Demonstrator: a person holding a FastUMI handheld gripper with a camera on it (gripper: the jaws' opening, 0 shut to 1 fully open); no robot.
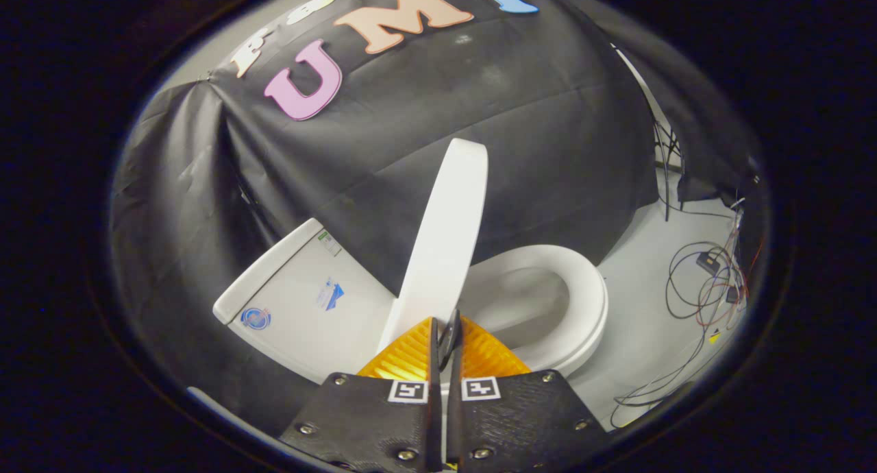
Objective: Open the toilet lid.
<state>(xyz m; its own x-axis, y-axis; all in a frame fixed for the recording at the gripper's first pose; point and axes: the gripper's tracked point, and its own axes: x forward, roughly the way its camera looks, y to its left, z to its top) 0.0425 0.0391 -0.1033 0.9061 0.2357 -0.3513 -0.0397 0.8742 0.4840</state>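
Note:
The white toilet lid (447,233) stands raised, nearly upright and seen edge-on, between the tank (301,301) and the open seat ring (582,295). The bowl inside the ring is exposed. My gripper (447,325) is shut, its fingers pressed close together with only a thin dark slit between them. The fingertips sit just in front of the lid's lower end, which they hide along with the hinge. I cannot tell whether they touch the lid; nothing white shows between them.
The black cloth wall (534,116) hangs close behind the toilet. On the pale floor (637,322) beyond the seat lie several loose cables and small boxes (709,281).

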